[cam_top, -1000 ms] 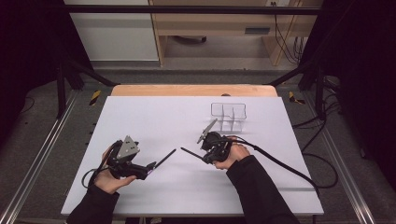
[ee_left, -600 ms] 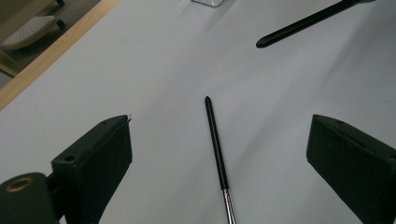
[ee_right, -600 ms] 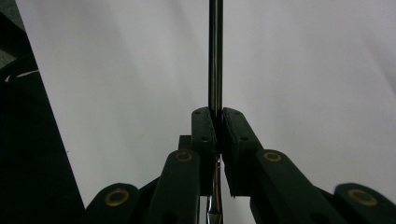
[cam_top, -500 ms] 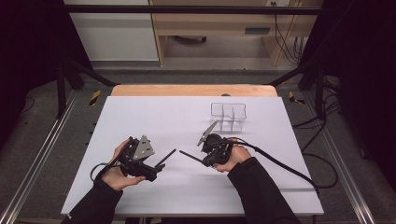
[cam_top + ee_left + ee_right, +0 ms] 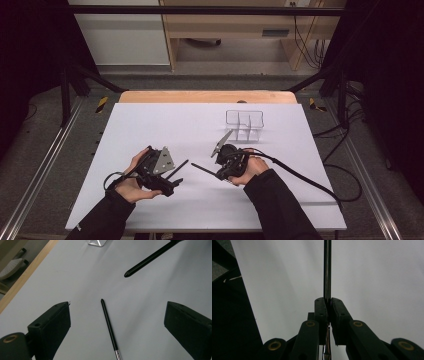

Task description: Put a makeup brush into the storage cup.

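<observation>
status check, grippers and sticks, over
Right gripper shut on black stick. Left gripper open, second stick lying between its jaws. Nothing in the way.

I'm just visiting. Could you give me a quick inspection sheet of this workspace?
Surface: white table top, bare apart from the job's things.
Job's things: lying black stick flat on the table; held black stick; clear divided box at the far side.
Clutter: nothing seen.
Grippers: left tongs open, straddling the lying stick without touching it; right tongs shut on the held stick.
Cables: right cable trails across the table.
Surroundings: wooden furniture behind, floor cables to the right.
</observation>
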Action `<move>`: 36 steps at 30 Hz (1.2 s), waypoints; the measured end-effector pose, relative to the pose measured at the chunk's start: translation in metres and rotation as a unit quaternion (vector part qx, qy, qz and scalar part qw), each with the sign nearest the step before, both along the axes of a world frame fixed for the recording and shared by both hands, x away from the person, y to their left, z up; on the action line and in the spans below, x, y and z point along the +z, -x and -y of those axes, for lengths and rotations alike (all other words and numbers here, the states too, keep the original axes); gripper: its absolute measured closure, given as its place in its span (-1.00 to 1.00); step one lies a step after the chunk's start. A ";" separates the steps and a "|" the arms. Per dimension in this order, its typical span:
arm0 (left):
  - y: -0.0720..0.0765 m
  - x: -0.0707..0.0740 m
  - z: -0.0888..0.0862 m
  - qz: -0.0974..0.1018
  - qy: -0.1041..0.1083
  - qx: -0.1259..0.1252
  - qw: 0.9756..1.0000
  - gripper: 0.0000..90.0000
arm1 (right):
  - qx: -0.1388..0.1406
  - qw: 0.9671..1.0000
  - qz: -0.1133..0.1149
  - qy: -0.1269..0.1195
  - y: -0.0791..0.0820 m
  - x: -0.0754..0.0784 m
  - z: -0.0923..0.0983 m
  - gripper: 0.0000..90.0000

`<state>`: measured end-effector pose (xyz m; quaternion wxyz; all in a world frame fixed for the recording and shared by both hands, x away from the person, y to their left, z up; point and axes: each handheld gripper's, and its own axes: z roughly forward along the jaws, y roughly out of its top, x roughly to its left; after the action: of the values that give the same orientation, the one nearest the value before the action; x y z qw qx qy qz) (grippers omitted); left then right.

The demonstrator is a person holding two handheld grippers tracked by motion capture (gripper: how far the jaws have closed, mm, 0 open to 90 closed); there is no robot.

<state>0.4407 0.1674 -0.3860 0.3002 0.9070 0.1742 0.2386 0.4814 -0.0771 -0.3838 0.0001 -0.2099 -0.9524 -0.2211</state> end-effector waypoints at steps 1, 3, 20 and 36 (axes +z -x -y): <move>0.000 0.001 0.001 0.001 -0.002 -0.002 1.000 -0.87 | 0.001 1.000 0.001 0.000 0.000 0.000 0.000 0.87; 0.000 0.003 0.004 0.003 -0.007 -0.006 1.000 -0.87 | 0.000 1.000 0.002 -0.001 0.000 0.000 0.000 0.87; 0.000 0.004 0.033 0.021 -0.065 -0.048 0.997 -0.86 | 0.007 1.000 -0.011 -0.009 0.000 -0.001 -0.003 0.87; 0.006 -0.003 0.048 0.047 -0.115 -0.081 0.989 -0.79 | 0.015 0.999 -0.024 -0.014 -0.001 -0.003 -0.006 0.87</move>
<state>0.4347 0.1195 -0.3889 0.2205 0.9344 0.0571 0.2740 0.4821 -0.0706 -0.3870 0.0295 -0.2006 -0.9521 -0.2288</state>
